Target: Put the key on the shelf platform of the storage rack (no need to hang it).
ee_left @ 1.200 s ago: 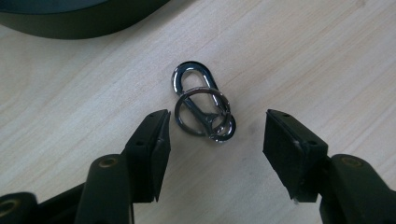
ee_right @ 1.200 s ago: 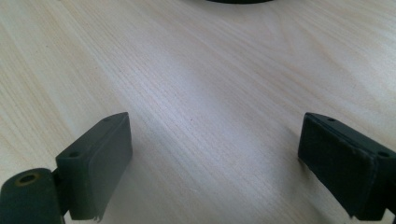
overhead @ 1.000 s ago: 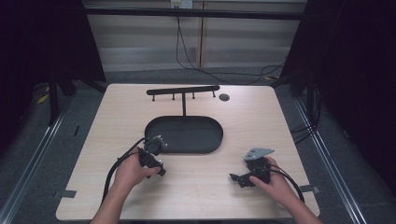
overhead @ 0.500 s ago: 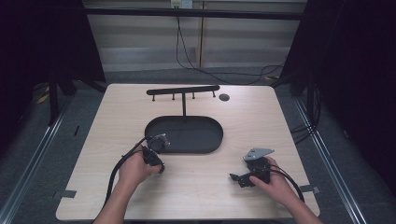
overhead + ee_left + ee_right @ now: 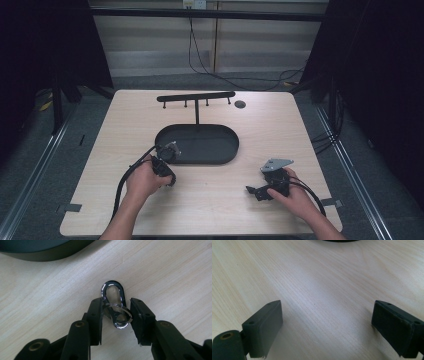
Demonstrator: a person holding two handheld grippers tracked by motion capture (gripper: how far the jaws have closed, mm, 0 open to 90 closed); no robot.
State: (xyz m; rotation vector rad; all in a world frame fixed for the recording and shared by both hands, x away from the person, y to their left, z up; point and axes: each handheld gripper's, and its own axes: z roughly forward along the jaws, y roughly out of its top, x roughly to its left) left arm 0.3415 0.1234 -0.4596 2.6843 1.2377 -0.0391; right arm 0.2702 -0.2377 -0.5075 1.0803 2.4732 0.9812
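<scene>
We take the black oval tray [image 5: 197, 159] as our landmark. It sits mid-table on the light wood tabletop [image 5: 210, 200], w/ a black T-shaped hook rack [image 5: 196, 96] rising just behind it & a small dark round spot [image 5: 240, 104] on the wood near the rack's right end.

Left gripper [image 5: 165, 165]: we hold it just at the tray's near-left rim, cable trailing off toward the table's front-left. In the left gripper view its jaws have just been closing & now pinch a shiny metal carabiner clip [image 5: 113, 297] w/ a split key ring [image 5: 120, 312] threaded through it. Both pads press on the ring's sides; the carabiner's free loop sticks out past the tips, toward the tray. The clip lies flat on the wood, a short way off the tray wall [image 5: 45, 255], which crosses the top-left of that view.

Right gripper [image 5: 257, 190]: held well to the front-right of the tray, apart from it, grey three-cornered plate on top. In the right gripper view its jaws stand wide apart w/ nothing but bare wood between them; a sliver of the tray edge [image 5: 339, 240] shows at the top.
</scene>
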